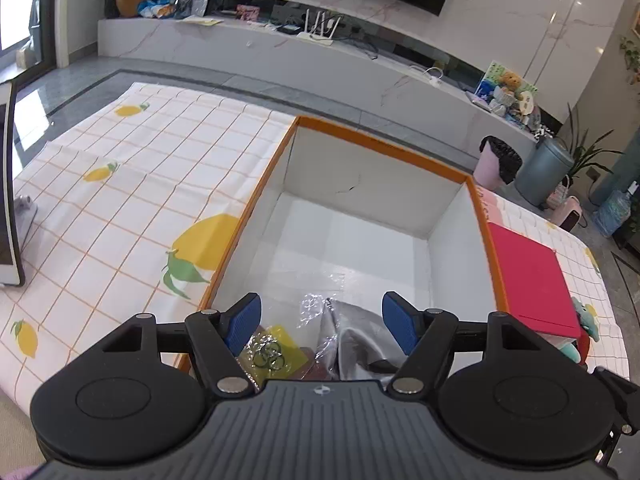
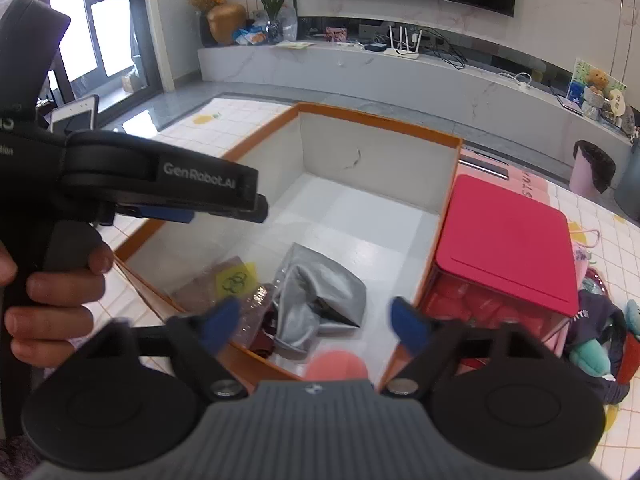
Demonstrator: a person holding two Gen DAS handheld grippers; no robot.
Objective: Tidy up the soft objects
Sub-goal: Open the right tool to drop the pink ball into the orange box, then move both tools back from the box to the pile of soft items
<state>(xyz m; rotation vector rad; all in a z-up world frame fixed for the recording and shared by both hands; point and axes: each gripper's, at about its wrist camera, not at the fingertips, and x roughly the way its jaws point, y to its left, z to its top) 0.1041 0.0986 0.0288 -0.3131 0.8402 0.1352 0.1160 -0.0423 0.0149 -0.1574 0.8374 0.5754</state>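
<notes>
Hovering over an open cardboard box [image 1: 376, 152], orange rim, matte white inner walls w/ a small crack on the far wall, both grippers stand w/ jaws spread and nothing between the blue ribbed pads. Left gripper [image 1: 322, 322]: wide apart, empty, above the box's near-left corner. Right gripper [image 2: 316, 326]: wide apart, empty, pads blurred; a blurred pink rounded object [image 2: 337, 365] shows just below it, identity can't be told.

Inside box, near end: crinkled silver foil pouch [image 2: 320, 300], lying flat, partly folded; just left of it a clear plastic bag [image 2: 224, 280] w/ yellow square label bearing a black biohazard-type symbol. Dark red item beneath the bags, unclear.

Right of box, touching its side: container w/ smooth red lid [image 2: 504, 240], translucent walls. Soft goods heaped on its near right: teal plush [image 2: 592, 356], dark garment w/ partial white lettering, unreadable.

Bench [image 1: 120, 200] covered by white cloth, orange grid, lemon print.

Writing: "GenRobot.AI" on left gripper body in right wrist view. A hand [image 2: 52, 300] grips its handle.
</notes>
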